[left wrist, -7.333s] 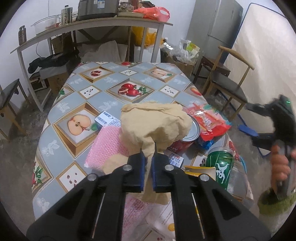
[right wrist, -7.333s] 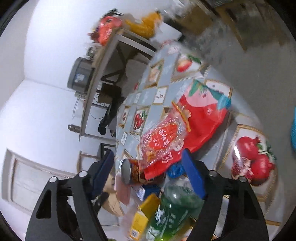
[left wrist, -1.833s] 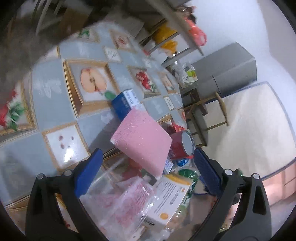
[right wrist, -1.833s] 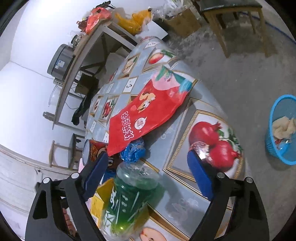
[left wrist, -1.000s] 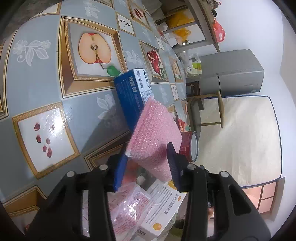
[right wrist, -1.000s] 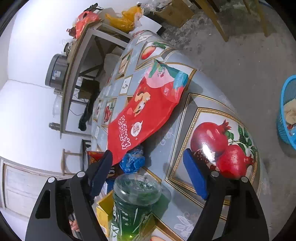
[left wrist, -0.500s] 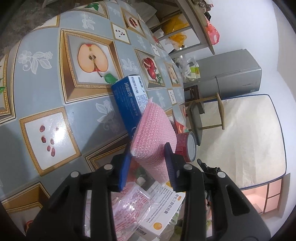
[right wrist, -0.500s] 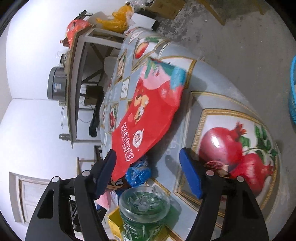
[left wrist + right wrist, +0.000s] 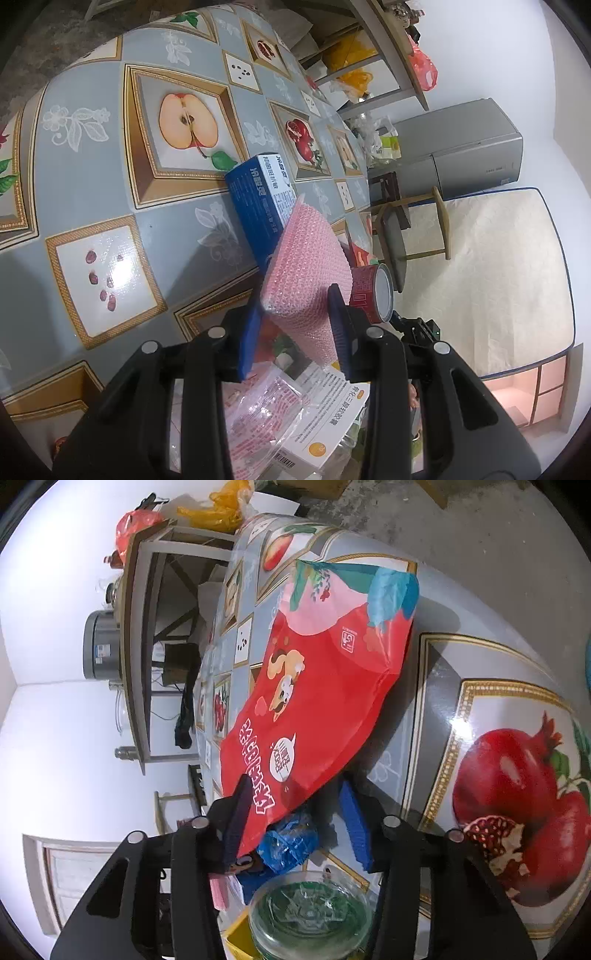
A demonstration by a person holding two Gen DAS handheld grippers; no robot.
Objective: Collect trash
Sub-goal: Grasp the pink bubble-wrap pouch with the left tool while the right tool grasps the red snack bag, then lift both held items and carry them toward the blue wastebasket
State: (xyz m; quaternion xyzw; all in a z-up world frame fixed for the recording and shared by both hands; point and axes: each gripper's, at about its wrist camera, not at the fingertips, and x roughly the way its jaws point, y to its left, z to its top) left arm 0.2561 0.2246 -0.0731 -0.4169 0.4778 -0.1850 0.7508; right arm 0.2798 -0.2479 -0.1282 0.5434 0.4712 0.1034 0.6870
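Note:
In the left wrist view my left gripper (image 9: 295,325) stands around the near end of a pink bubble-wrap pouch (image 9: 306,269); both pads touch it and its end lifts off the table. A blue box (image 9: 262,199) lies under its far end. In the right wrist view my right gripper (image 9: 295,819) is open around the near corner of a big red snack bag (image 9: 317,686) that lies flat on the fruit-print tablecloth (image 9: 436,709). A crumpled blue wrapper (image 9: 291,842) lies under the bag between the jaws.
A red tin can (image 9: 373,291) lies beside the pouch. White boxes and clear packets (image 9: 291,406) lie near the left gripper. A green bottle (image 9: 310,915) stands close below the right gripper. A chair (image 9: 402,229) and fridge (image 9: 461,162) stand beyond the table.
My left gripper has narrowed onto the pink pouch and lifted its end. My right gripper has moved forward so that its jaws now straddle the red bag's corner, and has narrowed a little.

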